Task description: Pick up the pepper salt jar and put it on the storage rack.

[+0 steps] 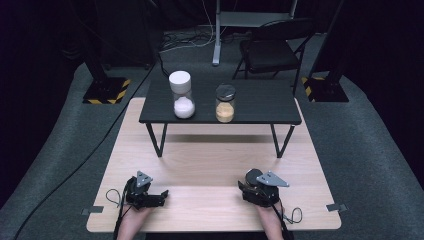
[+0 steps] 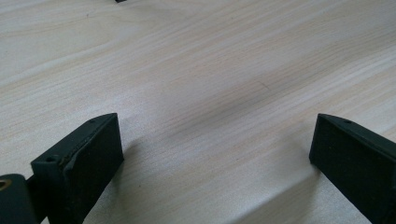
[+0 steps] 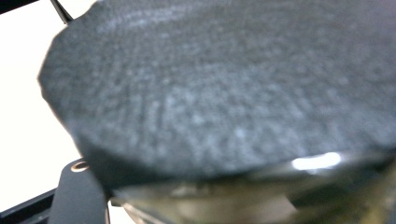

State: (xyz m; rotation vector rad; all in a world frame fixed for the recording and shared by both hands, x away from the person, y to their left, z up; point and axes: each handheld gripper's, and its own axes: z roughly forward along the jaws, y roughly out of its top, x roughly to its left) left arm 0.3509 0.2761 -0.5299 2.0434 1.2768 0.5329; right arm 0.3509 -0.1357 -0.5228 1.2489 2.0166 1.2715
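Note:
My right gripper point(image 1: 251, 183) rests on the light wooden table point(image 1: 210, 160) at the near right. It is shut on a small jar with a dark grey lid point(image 1: 253, 175). In the right gripper view that lid point(image 3: 219, 84) sits very close, with a glass rim under it and one black finger point(image 3: 77, 198) at the lower left. My left gripper point(image 1: 162, 195) lies at the near left, pointing right. Its jaws point(image 2: 212, 154) stand wide open over bare wood with nothing between them.
A low black table point(image 1: 260, 102) stands on the far half of the wooden one. On it are a white-lidded jar of white powder point(image 1: 182, 97) and a dark-lidded jar of tan grains point(image 1: 225, 104). A folding chair point(image 1: 272, 47) stands beyond.

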